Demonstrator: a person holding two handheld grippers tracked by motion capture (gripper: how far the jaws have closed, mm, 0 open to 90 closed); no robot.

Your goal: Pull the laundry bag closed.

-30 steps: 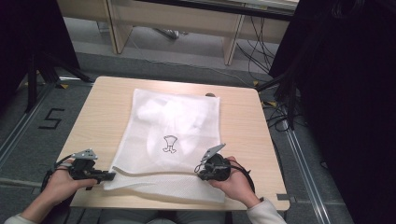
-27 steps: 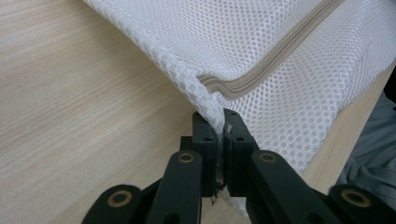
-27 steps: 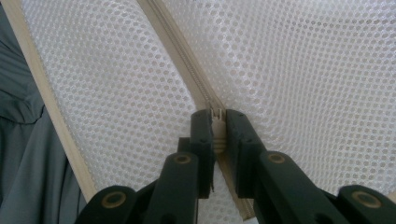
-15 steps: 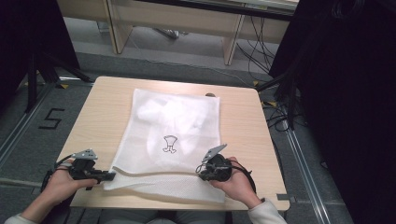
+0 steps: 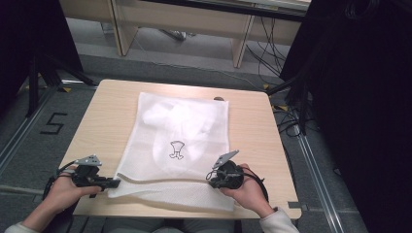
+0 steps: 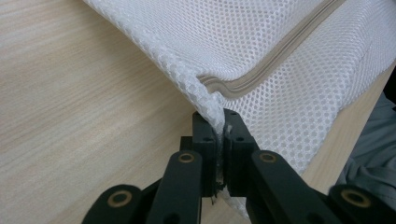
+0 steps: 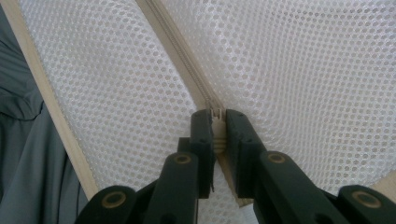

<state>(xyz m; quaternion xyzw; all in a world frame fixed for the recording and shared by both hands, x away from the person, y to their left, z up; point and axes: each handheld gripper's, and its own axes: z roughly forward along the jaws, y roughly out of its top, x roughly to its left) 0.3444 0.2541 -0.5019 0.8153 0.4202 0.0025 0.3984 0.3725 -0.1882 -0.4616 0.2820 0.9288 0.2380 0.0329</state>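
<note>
At the near edge of the worktop (image 5: 111,104) the left tongs (image 5: 112,183) are clamped on the near left corner of a white mesh laundry bag (image 5: 182,141); in the left gripper view the mesh is pinched between the jaws just beside the end of the zip (image 6: 275,58). The right tongs (image 5: 212,177) are clamped on the zip slider (image 7: 217,122) at the bag's near right side. The bag lies flat across the middle of the worktop, with a pale garment bearing a small dark print (image 5: 177,149) visible inside. Beyond the far edge stand wooden table legs (image 5: 241,45) and cables (image 5: 272,34) on the floor
</note>
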